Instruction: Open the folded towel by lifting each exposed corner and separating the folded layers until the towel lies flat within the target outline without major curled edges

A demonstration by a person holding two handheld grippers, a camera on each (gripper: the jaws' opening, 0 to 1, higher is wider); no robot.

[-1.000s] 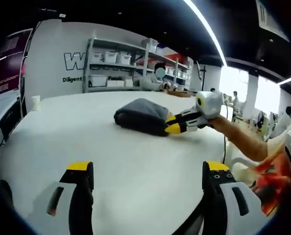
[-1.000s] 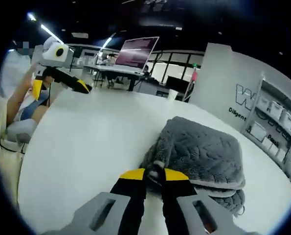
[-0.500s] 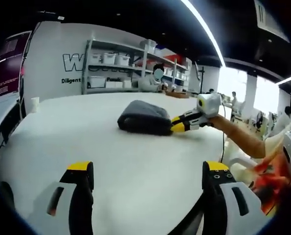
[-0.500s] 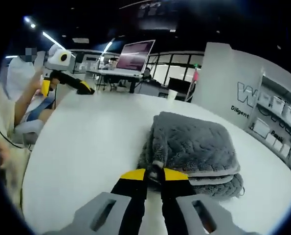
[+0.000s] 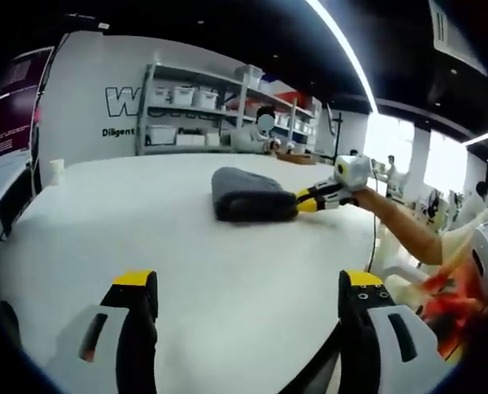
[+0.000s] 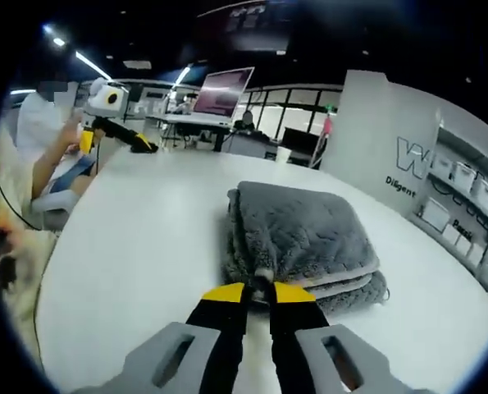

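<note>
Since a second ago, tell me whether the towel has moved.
Yes. In the left gripper view the towel, pinched by the right gripper, has slid rightward against the wall shelves.

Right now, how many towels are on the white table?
1. A folded grey towel lies on the white table, with the right gripper shut on its near edge. The left gripper hangs open, apart from it. Nothing appears hidden.

— Left gripper (image 5: 248,287)?
— Jaws spread wide, level, low over the bench, holding nothing.
— Right gripper (image 6: 258,291)?
— Jaws pinched together on a towel (image 6: 297,234) corner, forearm (image 5: 399,230) bare, stretched out behind it.
</note>
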